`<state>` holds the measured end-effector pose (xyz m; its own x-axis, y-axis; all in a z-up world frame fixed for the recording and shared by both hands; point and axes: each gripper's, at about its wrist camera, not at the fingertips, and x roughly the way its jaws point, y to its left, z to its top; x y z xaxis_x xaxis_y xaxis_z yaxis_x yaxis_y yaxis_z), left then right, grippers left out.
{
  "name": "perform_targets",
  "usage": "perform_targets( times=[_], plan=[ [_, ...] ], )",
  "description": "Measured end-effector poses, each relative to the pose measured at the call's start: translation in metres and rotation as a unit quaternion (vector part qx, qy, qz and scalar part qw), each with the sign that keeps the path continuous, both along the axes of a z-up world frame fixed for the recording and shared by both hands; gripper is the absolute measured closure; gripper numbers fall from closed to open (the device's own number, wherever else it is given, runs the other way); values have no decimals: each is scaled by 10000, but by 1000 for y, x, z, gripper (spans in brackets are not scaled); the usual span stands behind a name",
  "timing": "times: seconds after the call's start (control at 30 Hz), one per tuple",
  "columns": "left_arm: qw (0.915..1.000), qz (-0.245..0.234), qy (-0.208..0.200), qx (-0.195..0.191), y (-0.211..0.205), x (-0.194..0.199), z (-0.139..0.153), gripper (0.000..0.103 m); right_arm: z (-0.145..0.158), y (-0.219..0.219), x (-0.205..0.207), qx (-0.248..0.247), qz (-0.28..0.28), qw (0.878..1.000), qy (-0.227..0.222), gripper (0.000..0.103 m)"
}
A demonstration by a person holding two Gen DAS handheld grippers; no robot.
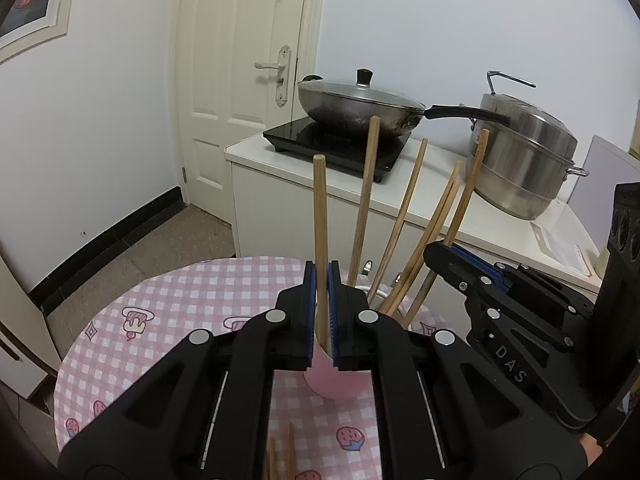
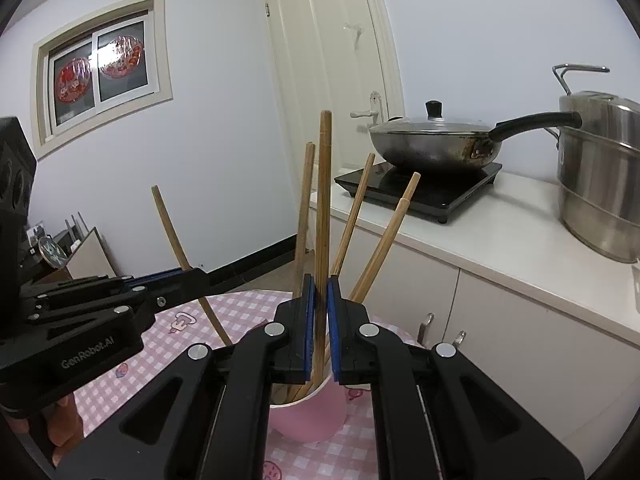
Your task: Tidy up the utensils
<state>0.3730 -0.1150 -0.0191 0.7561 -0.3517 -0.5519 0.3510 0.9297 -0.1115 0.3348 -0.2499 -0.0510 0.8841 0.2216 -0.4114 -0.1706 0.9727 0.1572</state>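
A pink cup (image 2: 308, 420) is standing upright on the checked tablecloth, holding a loose fan of wooden chopsticks (image 2: 362, 220) that are leaning outward against its rim at differing angles. Two further chopsticks are standing nearly upright over the cup, one chopstick (image 1: 321, 248) being clamped between blue pads and another chopstick (image 2: 323, 220) likewise, its lower end reaching inside the cup. Two more chopsticks (image 1: 282, 458) are lying flat on the cloth near the cup.

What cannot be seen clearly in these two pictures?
- Left wrist view: the pink cup is mostly hidden behind the left gripper.
- Left wrist view: loose chopsticks on the table are cut off by the bottom edge.
- Right wrist view: the steamer pot is cut off by the right edge.
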Motion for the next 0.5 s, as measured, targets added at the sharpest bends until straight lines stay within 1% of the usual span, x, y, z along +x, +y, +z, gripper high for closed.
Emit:
perform_targets(
  times=[0.23,0.37,0.4,0.43,0.47,0.5],
  plan=[
    [10000,-41,16,62,-3,-1,0,96,1,0,1,9,-19,10000,37,97],
    [9999,-85,113,41,-3,-2,0,96,1,-3,0,88,-57,9999,99,96],
    [9998,-95,166,44,-3,-2,0,96,1,-5,1,90,-70,9999,112,95],
    [9997,-115,211,30,-3,-2,-1,96,2,-6,0,96,-102,9998,119,91],
    [9996,-137,263,17,-2,-2,-1,94,2,-8,-1,117,-115,9998,122,89],
    [9995,-127,287,26,-2,-3,0,78,3,-9,-2,144,-117,9997,129,84]
  ],
)
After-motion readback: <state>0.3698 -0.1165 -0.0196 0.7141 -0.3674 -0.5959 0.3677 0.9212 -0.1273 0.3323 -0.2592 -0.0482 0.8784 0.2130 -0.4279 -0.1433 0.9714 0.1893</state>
